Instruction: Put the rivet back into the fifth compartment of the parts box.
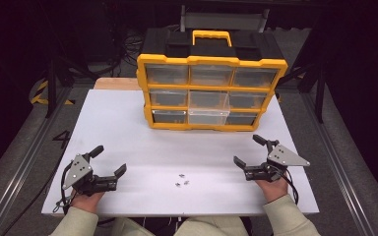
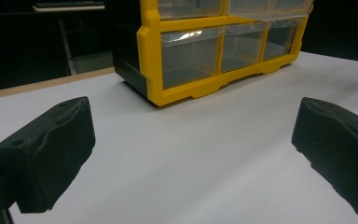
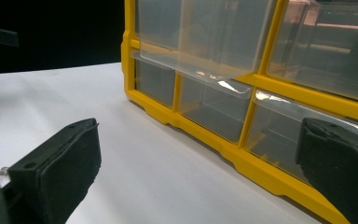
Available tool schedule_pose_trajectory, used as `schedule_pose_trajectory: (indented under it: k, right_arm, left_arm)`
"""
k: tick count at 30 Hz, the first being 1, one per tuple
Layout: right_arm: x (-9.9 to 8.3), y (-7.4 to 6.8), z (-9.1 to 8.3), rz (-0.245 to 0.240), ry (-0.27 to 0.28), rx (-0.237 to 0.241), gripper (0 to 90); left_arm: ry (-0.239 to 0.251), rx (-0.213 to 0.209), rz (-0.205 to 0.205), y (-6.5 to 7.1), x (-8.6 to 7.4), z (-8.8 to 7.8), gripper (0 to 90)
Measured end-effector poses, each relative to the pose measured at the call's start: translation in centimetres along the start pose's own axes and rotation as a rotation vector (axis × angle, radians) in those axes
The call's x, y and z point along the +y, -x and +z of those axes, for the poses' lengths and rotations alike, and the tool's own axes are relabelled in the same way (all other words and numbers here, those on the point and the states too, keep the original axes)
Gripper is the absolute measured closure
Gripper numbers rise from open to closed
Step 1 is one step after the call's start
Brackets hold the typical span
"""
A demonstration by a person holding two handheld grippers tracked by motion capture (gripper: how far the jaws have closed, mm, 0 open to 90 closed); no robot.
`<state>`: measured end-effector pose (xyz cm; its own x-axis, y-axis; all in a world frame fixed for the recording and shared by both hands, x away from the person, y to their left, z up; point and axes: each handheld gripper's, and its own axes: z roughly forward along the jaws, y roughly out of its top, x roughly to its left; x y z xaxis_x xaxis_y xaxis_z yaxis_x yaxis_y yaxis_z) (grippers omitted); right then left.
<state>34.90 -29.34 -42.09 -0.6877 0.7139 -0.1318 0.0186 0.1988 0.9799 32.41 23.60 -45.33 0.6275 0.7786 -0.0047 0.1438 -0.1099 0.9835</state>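
A yellow and black organizer (image 1: 211, 88) with clear drawers stands upright at the back middle of the white table (image 1: 118, 132). Its middle drawer (image 1: 207, 101) is pulled partway out. A few small metal screws (image 1: 181, 181) lie on the table near the front edge, between the two hands. My left gripper (image 1: 109, 160) rests at the front left, open and holding nothing. My right gripper (image 1: 249, 150) rests at the front right, also open and holding nothing. In the left gripper view the organizer (image 2: 205, 51) stands ahead, past the gripper (image 2: 193, 163). In the right gripper view the organizer (image 3: 242, 98) is close, with the pulled-out drawer (image 3: 205, 42) above the gripper (image 3: 200, 182).
Dark floor, metal rails and cables surround the table. A wooden board edge (image 1: 115, 83) shows behind the table at the left. Bare white table surface lies between the grippers and the organizer.
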Motion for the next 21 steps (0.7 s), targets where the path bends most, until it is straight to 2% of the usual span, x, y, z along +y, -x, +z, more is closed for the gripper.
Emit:
schedule_pose_trajectory:
  k: [3,5,7,13,17,21]
  right_arm:
    - [0.0,0.0,-0.1,0.003,-0.006,-0.002,0.9]
    - [0.0,0.1,-0.1,0.002,-0.010,-0.002,0.9]
    - [0.1,0.1,-0.2,0.003,-0.009,0.002,0.9]
    - [0.5,0.1,-0.2,0.008,-0.007,0.020,0.9]
    - [0.9,0.0,0.1,-0.019,-0.004,0.035,1.0]
    - [1.4,-0.2,0.7,-0.044,-0.013,0.036,1.0]
  left_arm:
    - [-0.011,0.016,0.003,0.0,0.0,0.1,0.6]
    - [-0.018,0.016,-0.010,0.0,0.0,0.1,0.9]
    - [-0.013,0.014,-0.018,0.0,0.0,0.1,1.0]
    - [0.017,0.001,-0.005,-0.2,0.2,-0.1,1.1]
    - [0.052,-0.010,-0.028,-0.3,0.5,-0.4,0.8]
    - [0.025,0.004,-0.021,-0.4,0.7,-0.5,1.7]
